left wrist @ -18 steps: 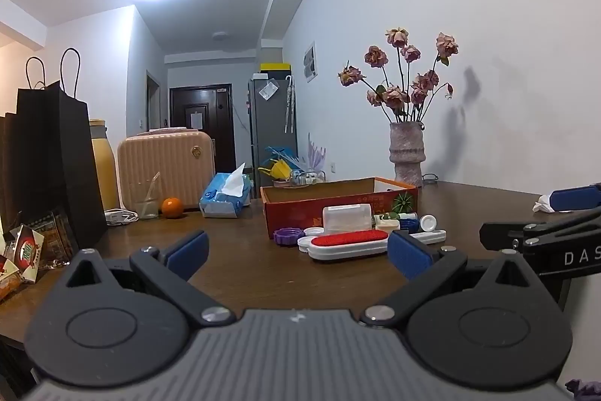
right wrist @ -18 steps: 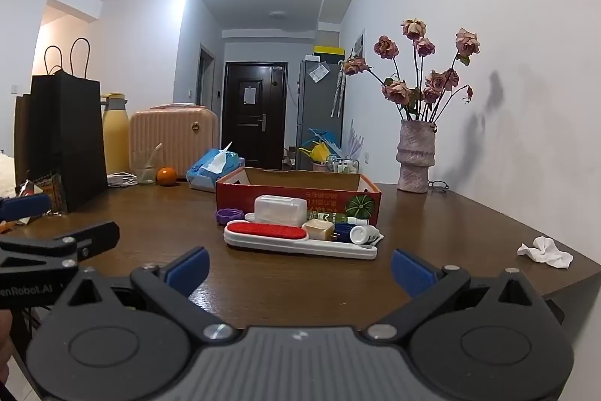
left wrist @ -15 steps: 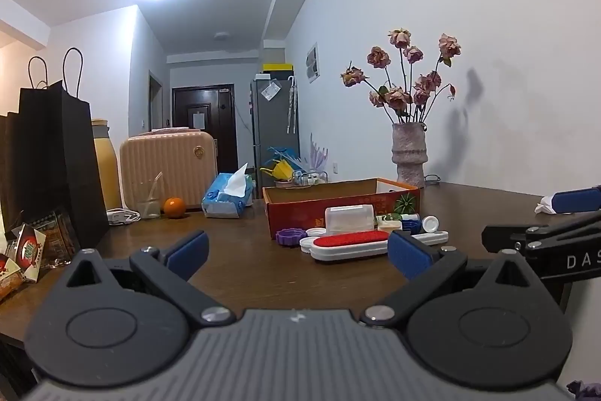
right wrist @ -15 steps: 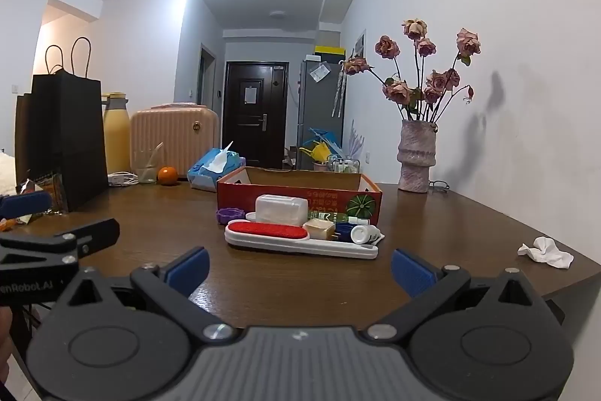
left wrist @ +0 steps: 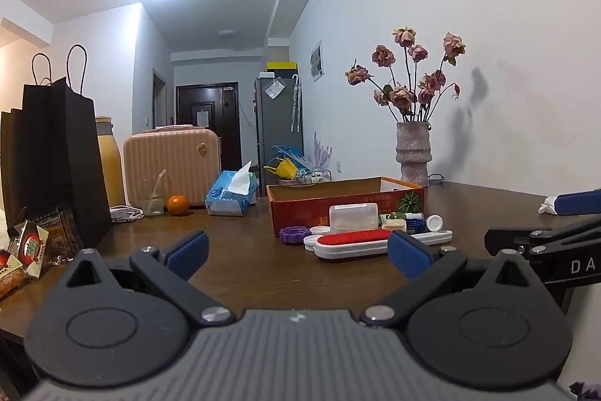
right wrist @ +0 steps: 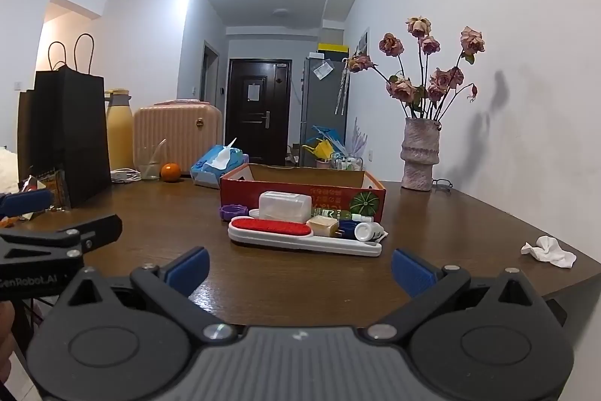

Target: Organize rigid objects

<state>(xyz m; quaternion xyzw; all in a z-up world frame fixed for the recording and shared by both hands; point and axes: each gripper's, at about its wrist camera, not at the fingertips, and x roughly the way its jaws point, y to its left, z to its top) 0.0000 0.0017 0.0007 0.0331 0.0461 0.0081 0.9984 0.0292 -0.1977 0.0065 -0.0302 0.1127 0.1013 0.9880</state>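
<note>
Nothing has shifted — both my left gripper point(left wrist: 296, 247) and right gripper point(right wrist: 298, 265) hover wide open and empty, the lint brush point(right wrist: 300, 235) lying crosswise ahead near the table point(right wrist: 150, 250) centre, nearer my right.

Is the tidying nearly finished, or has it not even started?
It looks barely started. The red box shows nothing inside from this low angle. Both tools, left and right, are open and hold nothing. Left to sort: the red-and-white brush, clear case, purple lid and small bottles, all on the table before the box.
</note>
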